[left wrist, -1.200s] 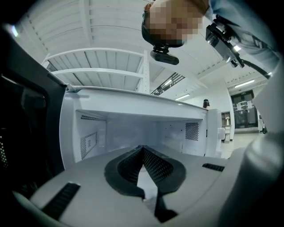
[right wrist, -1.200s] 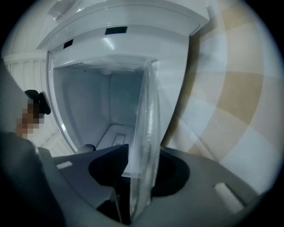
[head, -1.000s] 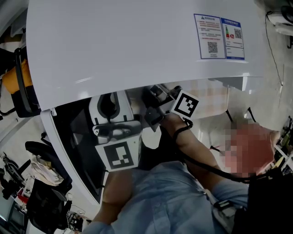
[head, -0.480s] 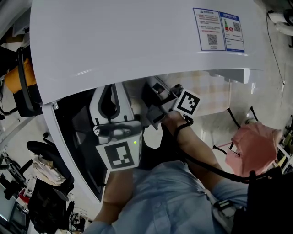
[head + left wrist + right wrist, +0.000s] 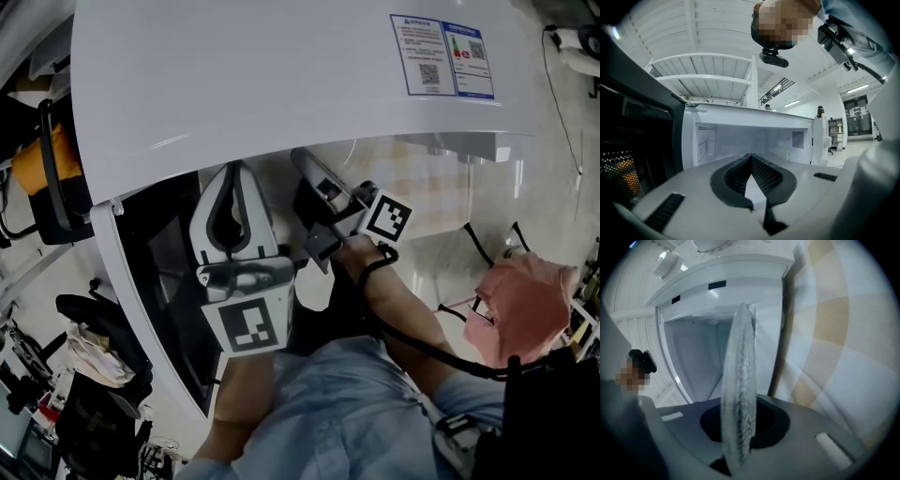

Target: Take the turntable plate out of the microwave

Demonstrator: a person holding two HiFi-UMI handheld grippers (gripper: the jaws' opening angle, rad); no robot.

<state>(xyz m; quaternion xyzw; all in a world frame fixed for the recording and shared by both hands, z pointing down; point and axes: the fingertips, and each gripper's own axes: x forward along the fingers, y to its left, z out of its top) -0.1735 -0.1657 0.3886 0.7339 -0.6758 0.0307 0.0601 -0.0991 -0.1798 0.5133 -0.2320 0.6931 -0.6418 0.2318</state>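
The glass turntable plate (image 5: 739, 394) stands edge-on between the jaws of my right gripper (image 5: 740, 446), which is shut on its rim. These jaws have just been closing with the plate between them. In the head view my right gripper (image 5: 305, 164) reaches under the top of the white microwave (image 5: 281, 84) at its open front. My left gripper (image 5: 236, 173) is beside it to the left. In the left gripper view it (image 5: 751, 164) is shut with nothing held and faces the white cavity (image 5: 740, 138).
The microwave's dark-glass door (image 5: 159, 309) hangs open at the left. A checkered surface (image 5: 843, 333) lies right of the oven. A chair with clothes (image 5: 89, 356) stands lower left, and a pink cloth (image 5: 525, 300) and black cables are at the right.
The head view has shifted a little, so more of both grippers shows below the microwave's top. Neither hand has visibly changed place.
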